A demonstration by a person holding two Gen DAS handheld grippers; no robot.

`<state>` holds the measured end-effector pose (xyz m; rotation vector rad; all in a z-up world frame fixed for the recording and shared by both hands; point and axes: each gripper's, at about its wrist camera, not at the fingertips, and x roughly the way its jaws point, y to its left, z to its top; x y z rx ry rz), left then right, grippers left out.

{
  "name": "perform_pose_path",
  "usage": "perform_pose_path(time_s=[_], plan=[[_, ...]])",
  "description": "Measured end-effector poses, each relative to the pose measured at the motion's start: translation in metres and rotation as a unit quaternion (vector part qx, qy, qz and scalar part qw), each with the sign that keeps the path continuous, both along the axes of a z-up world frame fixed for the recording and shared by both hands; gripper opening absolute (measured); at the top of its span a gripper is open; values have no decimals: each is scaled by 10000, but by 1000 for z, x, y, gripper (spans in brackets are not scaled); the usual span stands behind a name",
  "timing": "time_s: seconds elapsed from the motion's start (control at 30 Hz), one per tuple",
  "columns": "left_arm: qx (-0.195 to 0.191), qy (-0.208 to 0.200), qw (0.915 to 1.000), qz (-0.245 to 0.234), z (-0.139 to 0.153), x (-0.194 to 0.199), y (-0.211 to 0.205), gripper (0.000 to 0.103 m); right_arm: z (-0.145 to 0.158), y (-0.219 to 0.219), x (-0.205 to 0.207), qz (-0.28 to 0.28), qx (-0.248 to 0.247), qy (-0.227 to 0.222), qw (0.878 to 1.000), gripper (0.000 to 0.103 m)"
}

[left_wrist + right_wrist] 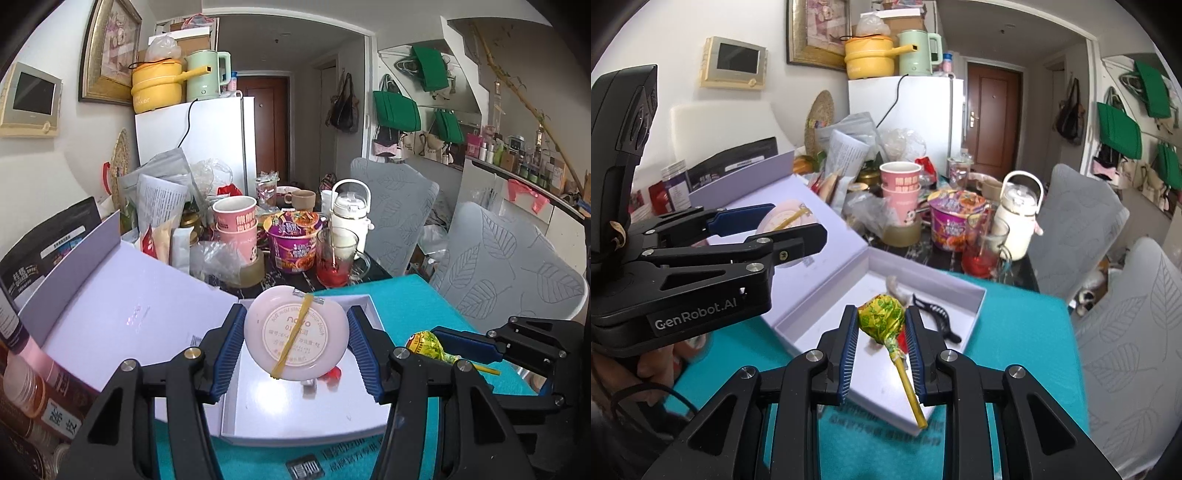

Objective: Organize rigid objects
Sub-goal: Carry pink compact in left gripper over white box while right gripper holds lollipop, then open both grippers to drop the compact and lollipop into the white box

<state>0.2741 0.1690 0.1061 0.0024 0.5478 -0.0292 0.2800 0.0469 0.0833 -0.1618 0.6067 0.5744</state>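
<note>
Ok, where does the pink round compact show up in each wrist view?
Left wrist: the pink compact sits low at centre, tilted, clamped between the left tongs above the white box.
Right wrist: the compact is at left of centre, mostly hidden by the left tongs.
Shared landmark: the purple noodle cup behind the box.

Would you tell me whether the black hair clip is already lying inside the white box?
Yes, the hair clip lies on the floor of the white box, just beyond the lollipop held in the right tongs.
</note>
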Motion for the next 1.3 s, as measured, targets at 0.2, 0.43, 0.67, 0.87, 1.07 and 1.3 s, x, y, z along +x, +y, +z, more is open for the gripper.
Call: perform_pose_path(time_s=[0.2,0.43,0.67,0.87,1.07,1.3], plan=[[-11,-6,9999,130,-2,30,10,55,8,5,27,-54,3,-102,9999,25],[0,116,9995,283,-17,57,21,55,3,14,60,-111,45,-62,9999,25],[-95,453,9979,452,-46,82,40,55,-20,26,88,-122,-39,137,9998,25],[-29,650,9969,441,-59,93,38,55,-36,26,103,-165,-65,371,9992,25],[160,749,9960,465,-67,99,31,55,-45,24,112,-237,-117,487,9985,25],[315,923,9938,538,-86,110,20,55,-54,18,124,-425,-125,649,9969,25]])
